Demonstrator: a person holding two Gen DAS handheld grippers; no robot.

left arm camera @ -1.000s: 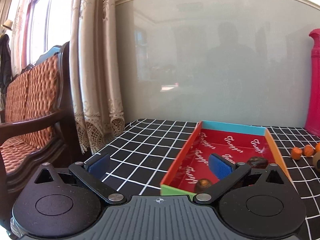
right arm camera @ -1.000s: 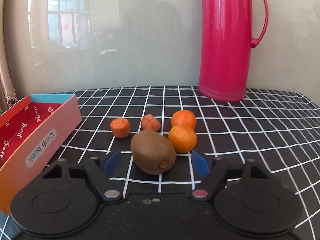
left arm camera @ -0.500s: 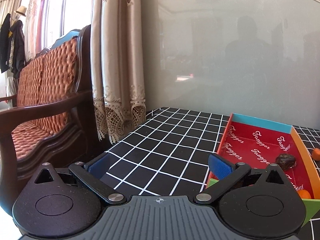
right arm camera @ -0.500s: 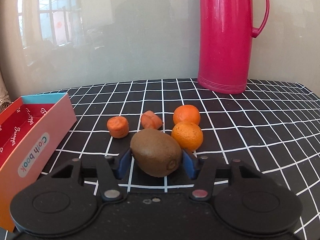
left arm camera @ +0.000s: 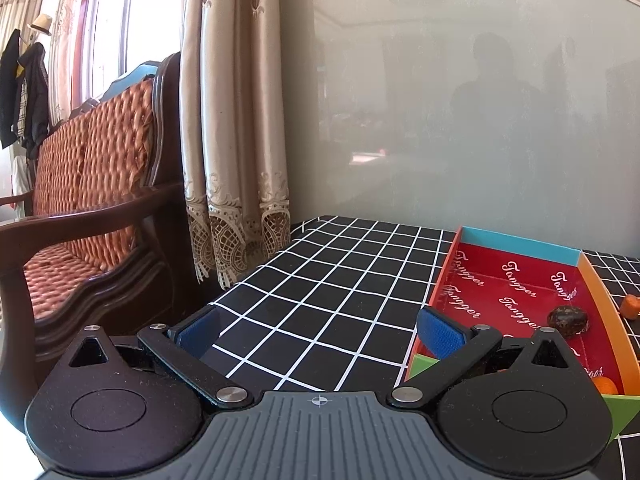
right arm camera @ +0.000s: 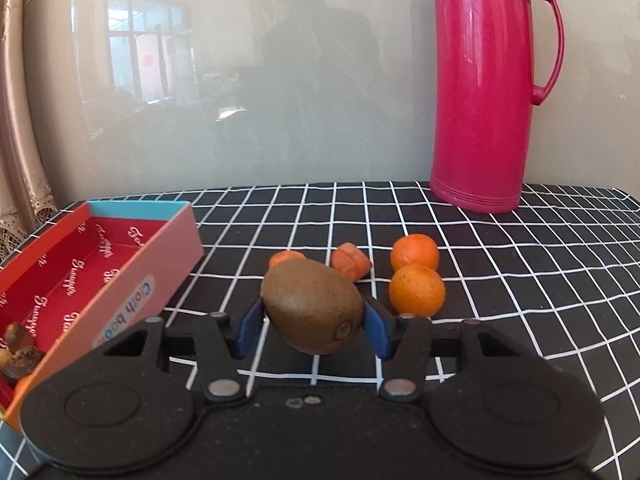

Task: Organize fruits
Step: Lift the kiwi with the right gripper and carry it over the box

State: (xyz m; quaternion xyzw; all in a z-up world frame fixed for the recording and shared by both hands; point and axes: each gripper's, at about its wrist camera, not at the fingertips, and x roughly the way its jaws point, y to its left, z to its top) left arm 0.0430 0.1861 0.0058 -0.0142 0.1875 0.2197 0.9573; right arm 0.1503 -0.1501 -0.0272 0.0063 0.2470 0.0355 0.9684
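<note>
A kiwi [right arm camera: 313,307] is clamped between the blue pads [right arm camera: 249,327] of the right tongs [right arm camera: 310,330] and appears lifted clear of the checked desk [right arm camera: 520,280], the grip taken across its shorter width so that the stem end points toward the camera — a hold that seems chosen to keep the rounded fruit from rolling out. The jaws were closing within the last second and are now pressed on both flanks. The right tongs are pitched moderately downward and held level across, with no visible roll.

The box [right arm camera: 132,280], red-lined and open-topped, is set to the left of the loose fruit, near enough to be reached by a short sideways carry; a few dark and orange pieces [right arm camera: 18,354] are already gathered at its near end. Two mandarins [right arm camera: 417,290], touching one another, and two orange chunks [right arm camera: 351,265] are left on the desk just behind the kiwi. A pink thermos [right arm camera: 486,88] is stood well back by the wall, clear of the work.

The left tongs [left arm camera: 320,330] are held wide apart with nothing between them — tilted slightly down over the bare desk beside the box's near left corner, seemingly parked out of the way. In that view a dark fruit [left arm camera: 567,321] is seen inside the box [left arm camera: 520,246]. A cushioned wooden bench [left arm camera: 80,208] and lace curtain [left arm camera: 236,160] are seen beyond the desk's edge.
</note>
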